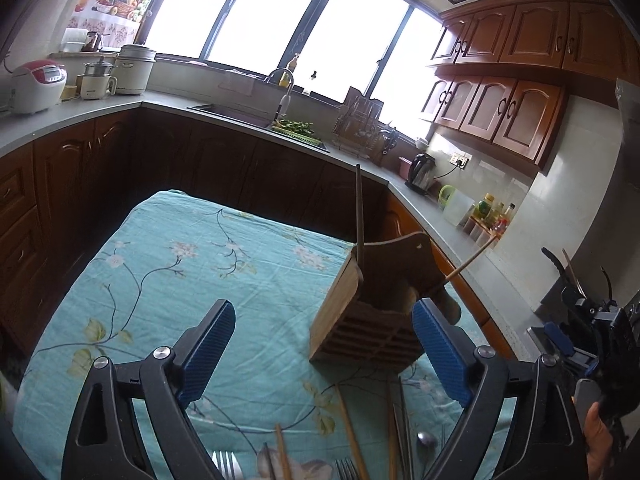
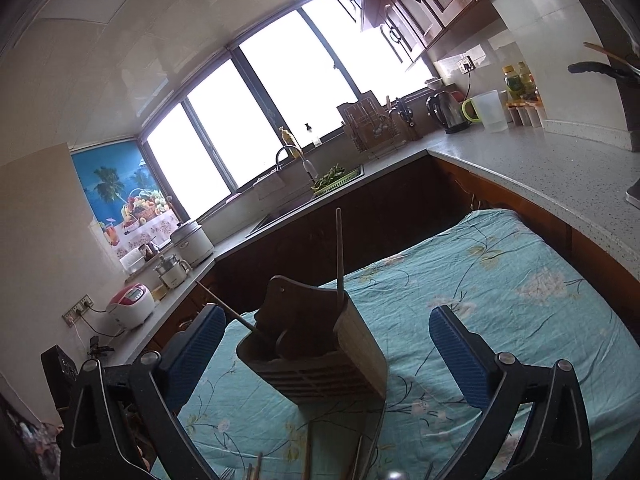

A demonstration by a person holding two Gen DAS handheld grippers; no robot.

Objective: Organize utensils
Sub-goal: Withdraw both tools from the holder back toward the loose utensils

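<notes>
Left wrist view, left to right: the surface under a teal floral tablecloth [image 1: 168, 280] shows a wide bare stretch on its left half, its left edge dropping off beside dark wood cabinets [image 1: 80, 184], its far edge square against the cabinet run below the sink [image 1: 256, 118]. Left gripper [image 1: 324, 354] jaws stand wide apart, nothing between the pads. Right of centre stands a wooden utensil holder [image 1: 340, 312], slatted front facing the camera, close to the cloth's right edge; the right blue pad overlaps its corner in view, contact not clear. One chopstick [image 1: 359, 216] rises near upright from the holder's left compartment; a second chopstick [image 1: 472, 258] leans out to the right over the grey countertop [image 1: 472, 236]. Loose utensils lie on the cloth at the near edge, between the jaws: a fork [image 1: 226, 467], wooden chopsticks [image 1: 352, 432], a spoon [image 1: 426, 440]. At far right the right gripper [image 1: 576, 344] shows partly, a hand [image 1: 600, 436] behind it. Right wrist view: the right gripper's jaws stand wide apart and empty; the holder sits between them, nearer the left pad, not touching that I can tell. Open cloth runs to the right of the holder, bounded by the countertop edge, where a kettle [image 2: 444, 114] and a plastic jug [image 2: 490, 110] stand well back.
</notes>
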